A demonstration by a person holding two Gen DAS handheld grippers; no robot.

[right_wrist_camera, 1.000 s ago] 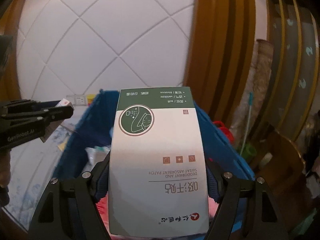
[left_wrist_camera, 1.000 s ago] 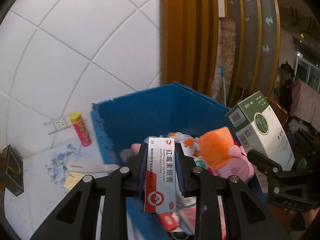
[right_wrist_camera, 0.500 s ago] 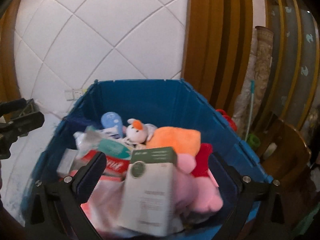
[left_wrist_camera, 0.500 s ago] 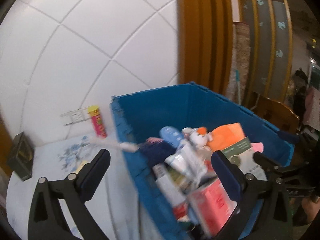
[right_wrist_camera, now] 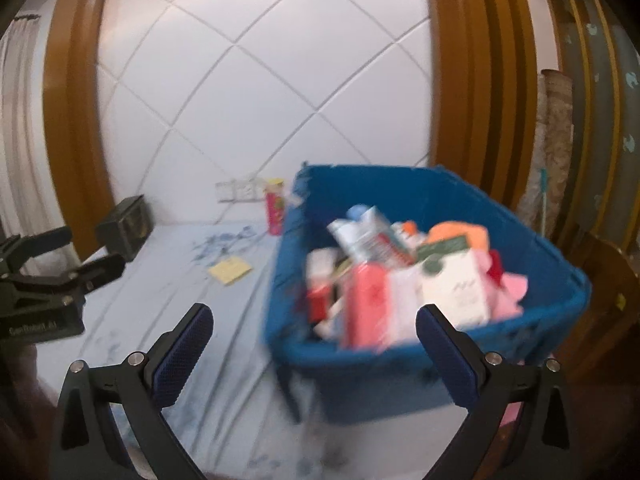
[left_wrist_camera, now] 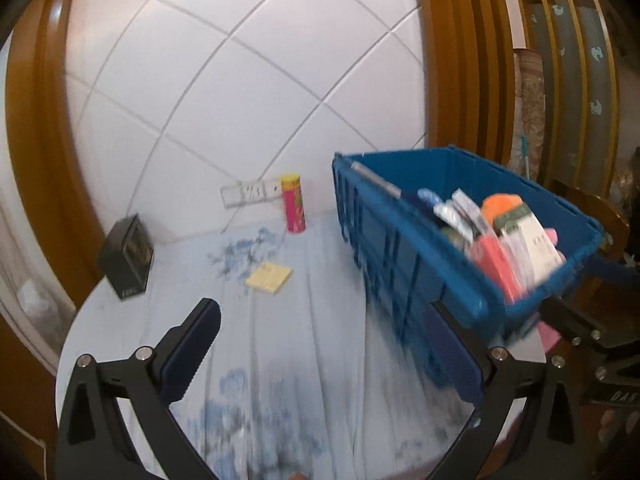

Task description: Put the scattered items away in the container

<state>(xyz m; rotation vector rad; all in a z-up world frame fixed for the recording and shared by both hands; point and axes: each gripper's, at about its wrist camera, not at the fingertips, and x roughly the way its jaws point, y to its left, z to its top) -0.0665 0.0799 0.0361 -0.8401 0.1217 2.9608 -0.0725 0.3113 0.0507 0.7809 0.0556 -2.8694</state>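
Both jaws are spread wide and empty: left gripper (left_wrist_camera: pixel 324 344), right gripper (right_wrist_camera: pixel 314 346). The blue container (right_wrist_camera: pixel 560 272), filled with boxes and soft toys, stands on the table (left_wrist_camera: pixel 304 320). A yellow notepad (left_wrist_camera: pixel 269 277), a pink tube (left_wrist_camera: pixel 294 208) and a black box (left_wrist_camera: pixel 126 258) remain outside. Only the left view shows the container's ribbed side. The boxes gripped a second earlier now lie inside.

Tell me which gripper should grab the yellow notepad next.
Left, probably. The left gripper is open and empty, with the notepad on the table ahead of it. The right gripper, also open, faces the bin.
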